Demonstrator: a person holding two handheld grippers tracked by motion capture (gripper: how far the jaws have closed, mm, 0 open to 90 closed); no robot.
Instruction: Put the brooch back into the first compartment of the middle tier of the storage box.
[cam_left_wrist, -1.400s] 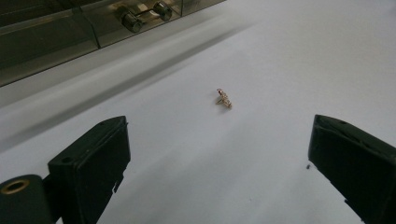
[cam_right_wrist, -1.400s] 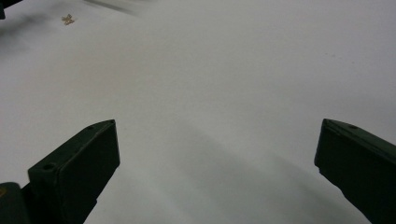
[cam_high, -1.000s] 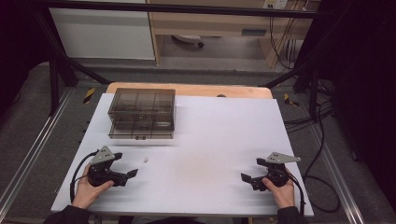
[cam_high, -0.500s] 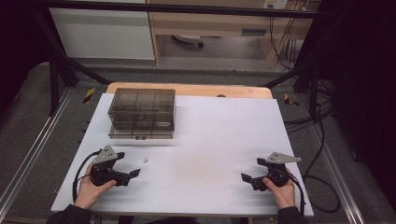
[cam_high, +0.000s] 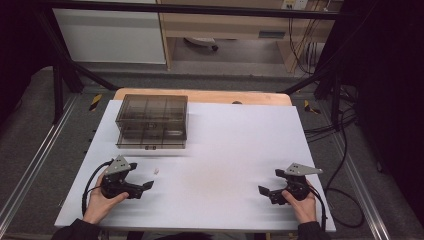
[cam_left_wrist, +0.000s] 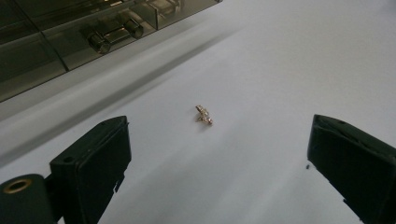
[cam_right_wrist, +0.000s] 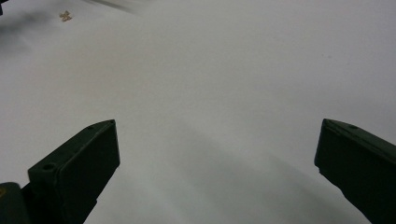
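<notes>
A white table top (cam_high: 225, 150) lies under me. My left gripper (cam_high: 142, 186) hangs released, jaws wide, aimed at a tiny gold-coloured metal trinket (cam_left_wrist: 203, 114) lying loose just ahead, apart from both jaws. My right gripper (cam_high: 267, 191) rests released too, well apart. A smoky transparent plastic compartment box (cam_high: 152, 121) sits beyond.

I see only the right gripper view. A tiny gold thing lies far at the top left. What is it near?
Observer: The small gold piece lies on the white table, just ahead of the left tongs, which are open.
Operator: Is a container there?
Observer: Yes, a smoky clear compartment box stands beyond the piece, at the table's far left.
Operator: Where are my tongs?
Observer: The right tongs, open, are at the near right, apart from both.
</notes>
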